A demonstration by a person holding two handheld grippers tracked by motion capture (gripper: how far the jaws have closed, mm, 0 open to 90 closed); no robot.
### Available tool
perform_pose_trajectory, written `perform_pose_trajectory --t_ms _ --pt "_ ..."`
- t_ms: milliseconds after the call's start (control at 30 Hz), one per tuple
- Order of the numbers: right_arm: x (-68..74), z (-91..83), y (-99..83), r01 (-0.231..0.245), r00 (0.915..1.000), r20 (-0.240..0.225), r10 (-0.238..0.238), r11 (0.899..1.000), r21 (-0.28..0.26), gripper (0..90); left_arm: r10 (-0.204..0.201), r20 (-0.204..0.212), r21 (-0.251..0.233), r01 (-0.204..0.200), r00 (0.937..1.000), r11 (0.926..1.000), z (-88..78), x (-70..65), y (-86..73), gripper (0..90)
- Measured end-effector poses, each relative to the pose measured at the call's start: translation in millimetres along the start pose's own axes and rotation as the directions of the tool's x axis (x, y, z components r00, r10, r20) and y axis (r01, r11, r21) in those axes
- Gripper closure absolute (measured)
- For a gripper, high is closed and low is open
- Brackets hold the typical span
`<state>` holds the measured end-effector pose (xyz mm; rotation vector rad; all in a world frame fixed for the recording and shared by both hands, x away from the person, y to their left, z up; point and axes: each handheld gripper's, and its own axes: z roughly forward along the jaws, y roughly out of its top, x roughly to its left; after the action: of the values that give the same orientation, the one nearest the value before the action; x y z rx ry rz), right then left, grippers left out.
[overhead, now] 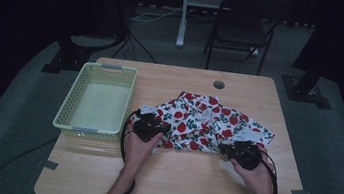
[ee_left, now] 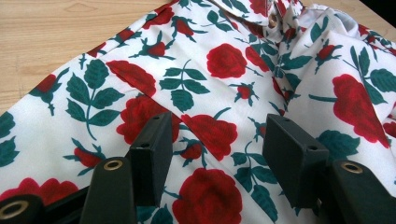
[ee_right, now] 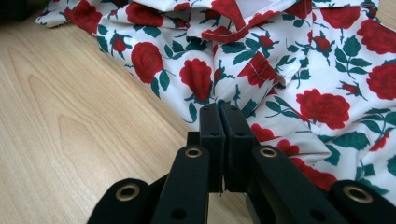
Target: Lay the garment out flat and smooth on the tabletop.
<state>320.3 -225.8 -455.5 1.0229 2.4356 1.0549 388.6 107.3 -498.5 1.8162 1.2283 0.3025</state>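
1. I'm working a rose-print garment that lies rumpled on the wooden table, roughly at centre, with a pale green basket at its 9 o'clock, just apart from the cloth.
2. My left gripper sits at the garment's 9 o'clock edge. In the left gripper view its jaws stand wide apart over the fabric, and nothing is pinched between them; the pads hover over flat printed cloth.
3. My right gripper is at the garment's 5 o'clock edge. In the right gripper view the two jaws are pressed together with no gap to speak of, their tips right at the hem of the cloth. I cannot tell whether a thin edge of fabric is caught between them or they simply meet beside it.
4. I judge the step to be taking hold of the garment at two points, ahead of spreading or folding it, possibly for the basket.
5. Next, the left jaws need to come down and close on a fold near that 9 o'clock edge.
6. The right grip wants checking with a small lift: if the hem does not rise, I reopen and bite deeper toward 12 o'clock.
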Motion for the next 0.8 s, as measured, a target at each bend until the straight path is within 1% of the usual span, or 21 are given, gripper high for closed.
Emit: perform_pose_trajectory --t_ms 100,200,500,800 --pt "0.1 -2.6 -3.2 0.005 1.0000 0.003 -0.005 1.000 0.003 88.6 0.002 0.000 0.000 -0.002 1.0000 1.0000 0.0 0.1 0.0 44.1" --pt "-0.3 -4.5 -7.9 -0.002 1.0000 0.003 0.002 1.000 0.007 88.6 0.002 0.000 0.001 -0.002 1.0000 1.0000 0.0 0.2 0.1 44.1" --pt "-0.6 -12.3 -18.7 -0.005 1.0000 0.006 0.005 1.000 0.010 88.6 0.000 0.003 0.000 0.000 1.0000 1.0000 0.1 0.7 0.2 44.2" --pt "-6.9 -21.7 -32.8 -0.034 0.9993 0.018 0.034 0.999 0.013 88.6 -0.002 0.003 -0.002 0.002 1.0000 1.0000 0.7 0.8 0.6 44.2"
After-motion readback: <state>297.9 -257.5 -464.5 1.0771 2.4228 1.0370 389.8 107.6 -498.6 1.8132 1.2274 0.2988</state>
